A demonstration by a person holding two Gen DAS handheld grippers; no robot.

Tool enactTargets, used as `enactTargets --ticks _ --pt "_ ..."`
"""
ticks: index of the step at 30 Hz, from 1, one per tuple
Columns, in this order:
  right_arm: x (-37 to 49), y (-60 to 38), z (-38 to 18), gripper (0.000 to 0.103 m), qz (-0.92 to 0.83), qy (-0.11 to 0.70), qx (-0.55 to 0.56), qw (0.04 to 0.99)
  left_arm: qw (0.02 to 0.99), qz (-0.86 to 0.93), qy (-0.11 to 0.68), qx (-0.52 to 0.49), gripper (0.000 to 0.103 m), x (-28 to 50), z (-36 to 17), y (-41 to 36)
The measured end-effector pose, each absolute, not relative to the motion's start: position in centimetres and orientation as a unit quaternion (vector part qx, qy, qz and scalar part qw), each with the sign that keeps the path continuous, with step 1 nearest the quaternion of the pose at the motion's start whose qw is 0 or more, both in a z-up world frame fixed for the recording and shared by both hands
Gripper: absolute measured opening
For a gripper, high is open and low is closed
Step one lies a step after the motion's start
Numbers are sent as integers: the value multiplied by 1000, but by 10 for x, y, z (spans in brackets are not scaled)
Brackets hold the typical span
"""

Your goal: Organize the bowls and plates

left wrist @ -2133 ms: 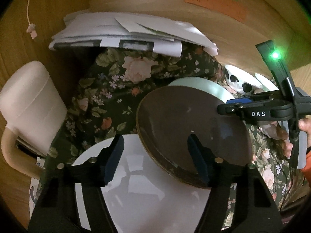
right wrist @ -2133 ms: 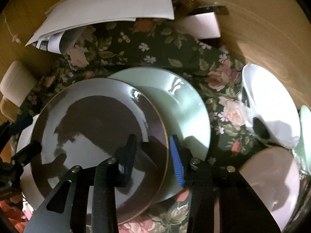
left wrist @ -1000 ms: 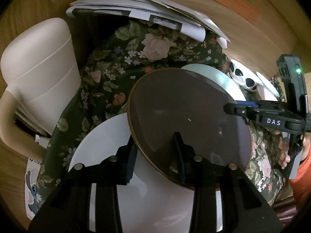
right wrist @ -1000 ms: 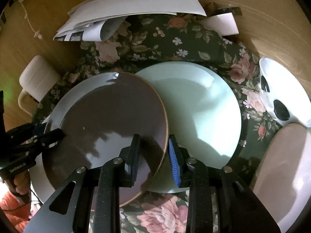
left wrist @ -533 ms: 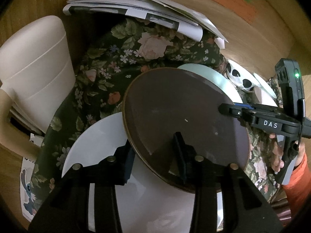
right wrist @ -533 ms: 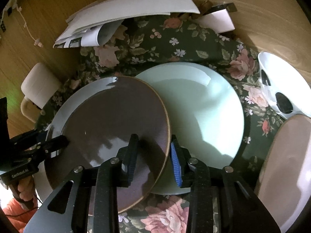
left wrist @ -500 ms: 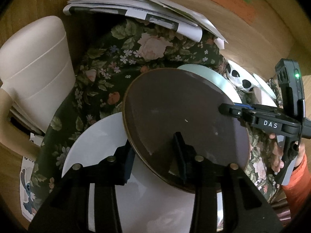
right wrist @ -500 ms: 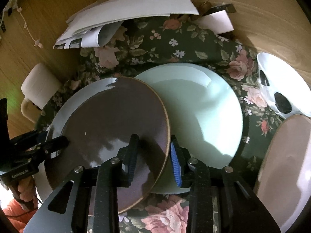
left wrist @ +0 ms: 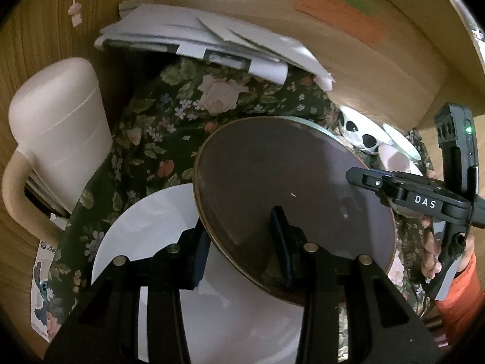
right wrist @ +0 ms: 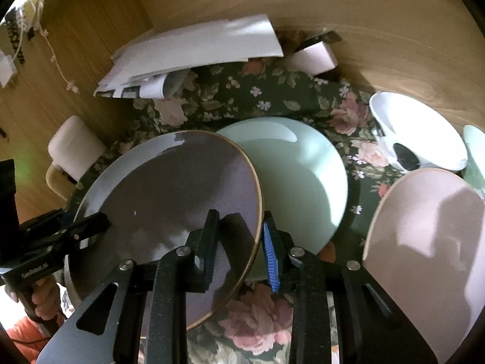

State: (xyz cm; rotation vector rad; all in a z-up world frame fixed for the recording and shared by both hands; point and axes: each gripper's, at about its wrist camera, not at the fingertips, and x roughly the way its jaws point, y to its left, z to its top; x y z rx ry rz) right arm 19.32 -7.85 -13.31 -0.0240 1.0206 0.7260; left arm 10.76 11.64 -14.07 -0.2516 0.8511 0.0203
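Right wrist view: both your grippers, right (right wrist: pixel 239 242) and left (left wrist: pixel 242 248), clamp opposite rims of the brown plate (right wrist: pixel 169 200), seemingly lifted over the white plate (left wrist: pixel 145 227) beside the green plate (right wrist: pixel 297 176). Next, lower it level onto a stack.

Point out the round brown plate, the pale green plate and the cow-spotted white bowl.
Round brown plate (right wrist: pixel 169 194): right wrist view, centre of its face.
Pale green plate (right wrist: pixel 300 176): right wrist view, bare middle.
Cow-spotted white bowl (right wrist: pixel 424 139): right wrist view, white inside.

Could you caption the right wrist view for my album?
Two claws grip one brown plate over a mint plate.
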Motion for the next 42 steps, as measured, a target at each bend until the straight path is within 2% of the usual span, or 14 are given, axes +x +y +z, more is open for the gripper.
enactTargets --ticks 22,42 --pt "121 -147 -103 25 310 436 23 845 920 -37 380 -91 39 60 -118 60" --pt "65 -209 -117 25 273 436 54 856 914 -78 390 -75 39 24 -135 4"
